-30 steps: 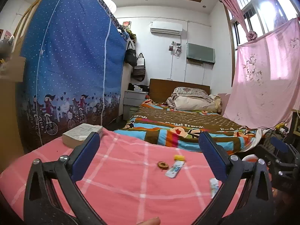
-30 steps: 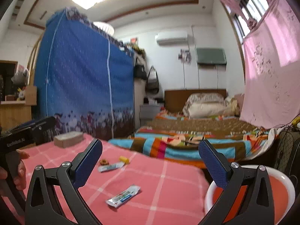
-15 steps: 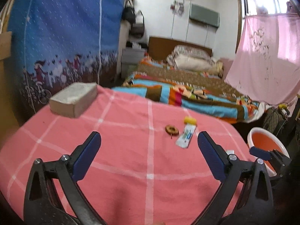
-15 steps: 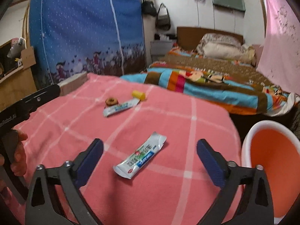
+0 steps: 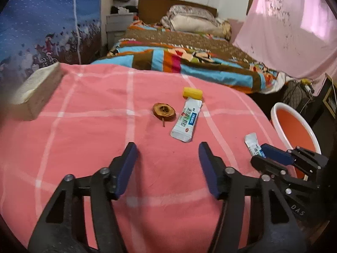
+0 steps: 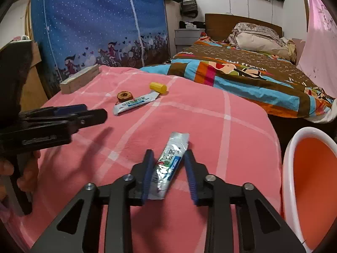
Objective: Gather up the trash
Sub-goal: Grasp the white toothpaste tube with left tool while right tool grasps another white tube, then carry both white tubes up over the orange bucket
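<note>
The right hand-held gripper [image 6: 169, 169] hangs low over the pink checked worktop [image 6: 221, 126], its blue fingers [image 6: 147, 175] straddling a crumpled tube [image 6: 171, 160] with a gap on each side. Toward the far edge lie a second tube [image 6: 134, 103], a yellow cap [image 6: 158, 88] and a brown disc [image 6: 125, 96]. A block [image 6: 80, 80] sits at the far left corner. An orange bin [image 6: 311, 185] stands off the right edge. The left hand-held gripper [image 6: 92, 113] reaches in from the left.

Pink checked tablecloth [image 6: 210, 116] soft matt cloth; toothpaste tube [image 6: 170, 160] glossy crinkled foil-plastic; orange basin [image 6: 311, 181] smooth plastic.
</note>
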`<state>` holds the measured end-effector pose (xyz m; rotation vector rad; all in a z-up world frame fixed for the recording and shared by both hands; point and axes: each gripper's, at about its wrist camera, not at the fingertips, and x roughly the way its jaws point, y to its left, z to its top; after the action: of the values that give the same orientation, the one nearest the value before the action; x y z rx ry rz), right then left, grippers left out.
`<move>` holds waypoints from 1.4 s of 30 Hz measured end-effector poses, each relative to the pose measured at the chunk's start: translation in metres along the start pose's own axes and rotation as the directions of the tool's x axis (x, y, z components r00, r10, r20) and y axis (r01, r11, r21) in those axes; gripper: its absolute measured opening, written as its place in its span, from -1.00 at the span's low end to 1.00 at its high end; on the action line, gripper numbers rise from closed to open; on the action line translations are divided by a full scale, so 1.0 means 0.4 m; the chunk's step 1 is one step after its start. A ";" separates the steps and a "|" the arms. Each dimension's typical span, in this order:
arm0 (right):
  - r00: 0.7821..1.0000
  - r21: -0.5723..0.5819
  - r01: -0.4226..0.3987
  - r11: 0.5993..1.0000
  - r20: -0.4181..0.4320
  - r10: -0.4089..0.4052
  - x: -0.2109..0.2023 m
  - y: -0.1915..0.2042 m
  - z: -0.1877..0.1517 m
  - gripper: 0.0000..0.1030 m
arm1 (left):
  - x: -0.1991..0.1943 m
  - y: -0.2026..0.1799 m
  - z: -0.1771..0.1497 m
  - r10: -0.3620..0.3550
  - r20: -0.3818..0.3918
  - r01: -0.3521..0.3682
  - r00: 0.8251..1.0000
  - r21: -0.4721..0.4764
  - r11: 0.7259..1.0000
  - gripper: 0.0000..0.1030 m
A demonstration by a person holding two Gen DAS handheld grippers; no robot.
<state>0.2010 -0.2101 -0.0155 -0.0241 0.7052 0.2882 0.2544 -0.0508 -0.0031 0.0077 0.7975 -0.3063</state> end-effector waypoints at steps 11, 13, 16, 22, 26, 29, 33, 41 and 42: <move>1.000 0.029 -0.003 1.000 -0.006 0.003 0.016 -0.050 0.022 -0.60 | 0.057 -0.056 0.045 0.034 -0.040 -0.029 0.999 0.110 0.994 -0.10; 1.000 0.028 -0.005 1.000 -0.006 0.005 0.019 -0.049 0.022 -0.60 | 0.058 -0.052 0.047 0.032 -0.039 -0.028 0.999 0.113 0.993 -0.31; 1.000 0.030 -0.011 0.999 -0.006 0.012 0.018 -0.051 0.022 -0.60 | 0.054 -0.048 0.044 0.023 -0.034 -0.019 0.999 0.110 0.994 -0.42; 0.999 0.043 -0.045 0.998 0.022 0.044 0.005 -0.058 0.018 -0.61 | 0.026 -0.058 0.026 0.004 0.000 -0.004 1.000 0.110 0.994 -0.47; 0.996 0.040 -0.068 0.997 0.061 0.066 -0.017 -0.060 0.014 -0.61 | -0.017 -0.057 0.002 -0.009 0.053 0.005 0.999 0.083 0.997 -0.47; 0.991 0.029 -0.078 0.997 0.113 0.074 -0.044 -0.058 0.012 -0.61 | -0.054 -0.059 -0.012 -0.035 0.112 0.028 0.993 0.063 0.998 -0.47; 0.977 0.037 -0.088 0.995 0.200 0.079 -0.085 -0.067 0.012 -0.61 | -0.093 -0.079 -0.021 -0.041 0.195 0.027 0.980 0.071 0.997 -0.47; 0.925 0.037 -0.046 0.998 0.380 0.029 -0.174 -0.088 0.018 -0.61 | -0.182 -0.126 -0.048 -0.070 0.392 0.043 0.917 0.078 0.996 -0.47; 0.914 0.038 -0.039 0.999 0.406 0.020 -0.190 -0.092 0.018 -0.61 | -0.188 -0.135 -0.047 -0.077 0.409 0.047 0.909 0.082 0.995 -0.47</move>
<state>0.1607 -0.2639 0.0359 0.0886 0.2975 0.2943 0.1769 -0.0799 0.0425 -0.0157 0.3660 -0.3812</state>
